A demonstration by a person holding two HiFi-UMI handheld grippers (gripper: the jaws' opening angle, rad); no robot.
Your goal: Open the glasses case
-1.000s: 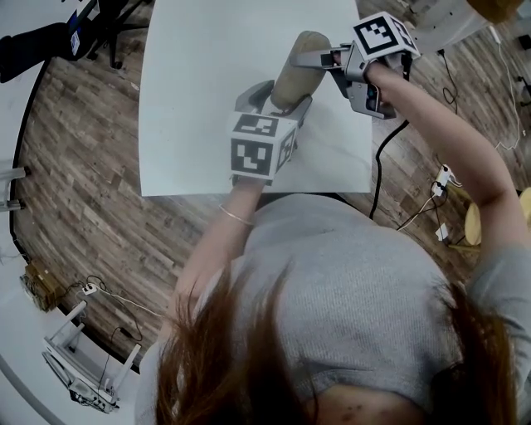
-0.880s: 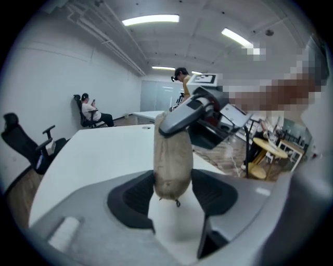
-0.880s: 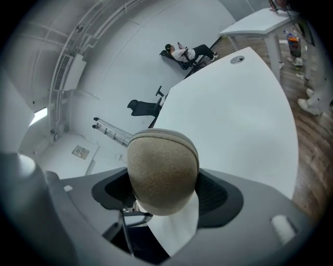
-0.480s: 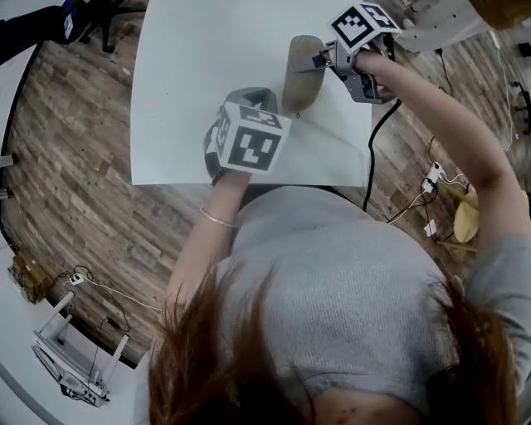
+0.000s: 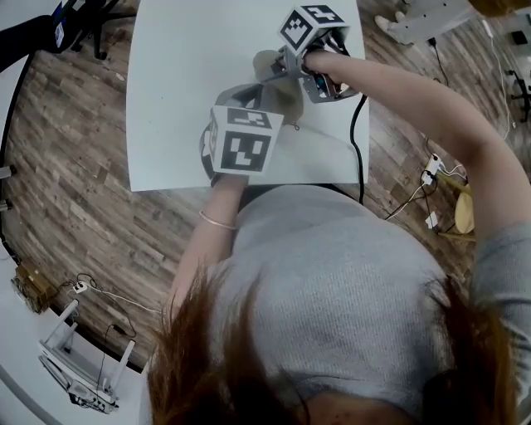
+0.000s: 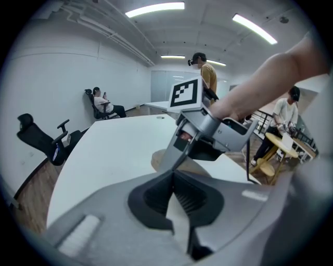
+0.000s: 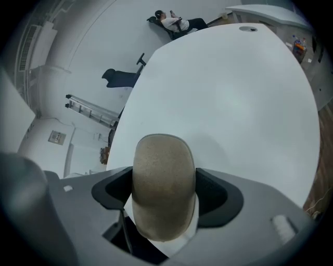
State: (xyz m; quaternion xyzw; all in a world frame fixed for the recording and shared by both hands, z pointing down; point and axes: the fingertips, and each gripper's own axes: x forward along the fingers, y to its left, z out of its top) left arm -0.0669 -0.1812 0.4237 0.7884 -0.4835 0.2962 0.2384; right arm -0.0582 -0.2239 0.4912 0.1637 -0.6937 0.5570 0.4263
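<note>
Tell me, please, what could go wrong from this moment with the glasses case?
The left gripper is shut on nothing, so only the right gripper holds the glasses case; it may not come open this way. The case is rounded, so it could slip from that single grip onto the table.

Light source: long white ceiling strip lights (image 6: 155, 9) overhead; the room is bright and evenly lit.
Glare: the matte white tabletop (image 5: 191, 91) is nearly washed out, with little texture.
Shadows: soft and faint on the tabletop, darkest under the tan felt-textured oval glasses case (image 7: 161, 156) in the right gripper view.
Focus: the grey shells of the left gripper (image 6: 173, 174) and right gripper (image 7: 165, 184) blur close to the lens; the case's nap is sharp.
Distortion: fisheye bending, with black vignetted corners in both gripper views.
Colour: muted, greyish.
</note>
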